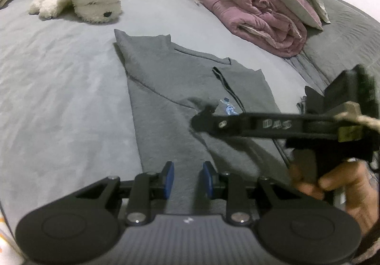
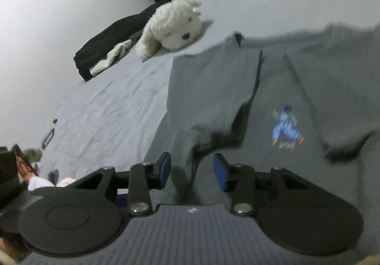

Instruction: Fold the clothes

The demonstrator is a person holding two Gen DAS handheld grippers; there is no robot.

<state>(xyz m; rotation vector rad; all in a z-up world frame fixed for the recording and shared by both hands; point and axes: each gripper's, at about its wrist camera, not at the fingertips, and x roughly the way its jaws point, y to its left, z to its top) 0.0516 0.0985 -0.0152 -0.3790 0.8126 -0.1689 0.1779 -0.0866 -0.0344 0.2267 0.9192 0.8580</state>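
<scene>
A bed (image 1: pixel 59 79) with a grey sheet carries a grey shirt (image 1: pixel 166 79), partly folded and lying flat directly ahead of both pairs of jaws. The left gripper (image 1: pixel 188 178) stands narrowly open over the shirt's near edge, pads clear of cloth. The right gripper (image 2: pixel 192 170) stands moderately open above the shirt, holding nothing, beside the blue print (image 2: pixel 286 126).

Dim, soft light; fisheye-bent edges; right view blurred, perhaps motion.
</scene>
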